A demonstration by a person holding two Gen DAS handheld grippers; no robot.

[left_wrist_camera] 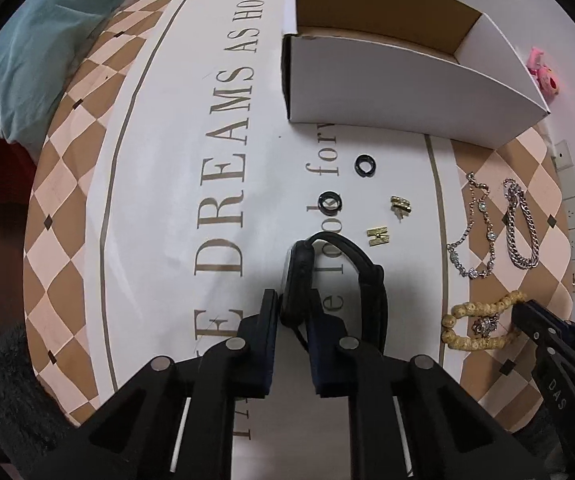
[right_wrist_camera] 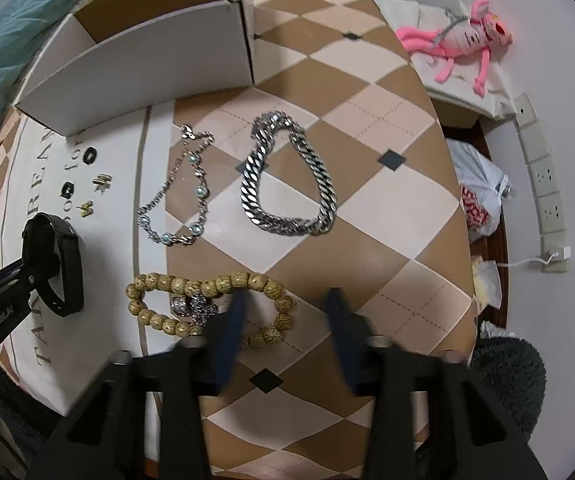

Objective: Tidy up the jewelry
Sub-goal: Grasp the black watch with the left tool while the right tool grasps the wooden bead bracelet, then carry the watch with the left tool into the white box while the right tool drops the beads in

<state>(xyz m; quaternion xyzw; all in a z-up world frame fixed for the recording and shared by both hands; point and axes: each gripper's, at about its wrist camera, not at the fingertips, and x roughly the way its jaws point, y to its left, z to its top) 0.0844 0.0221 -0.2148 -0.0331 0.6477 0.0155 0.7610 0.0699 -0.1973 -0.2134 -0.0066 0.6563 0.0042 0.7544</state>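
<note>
Black watch (left_wrist_camera: 339, 280) pinched — only right wrist shows pink plush (right_wrist_camera: 457, 40).

The white box (right_wrist_camera: 147, 68) stands along the far side of the table (right_wrist_camera: 347, 128) with its top open. Near it, rings (left_wrist_camera: 364, 165), gold clips (left_wrist_camera: 377, 236), the thin chain (right_wrist_camera: 179, 188) and heavy chain (right_wrist_camera: 287, 176) lie scattered, with bare cloth to their right. The bead bracelet (right_wrist_camera: 207, 304) and black band (right_wrist_camera: 53, 264) crowd the near side.

pink plush toy (right_wrist_camera: 459, 36) by wall sockets (right_wrist_camera: 543, 184) (w/ plastic bag (right_wrist_camera: 479, 188) nearby).
</note>
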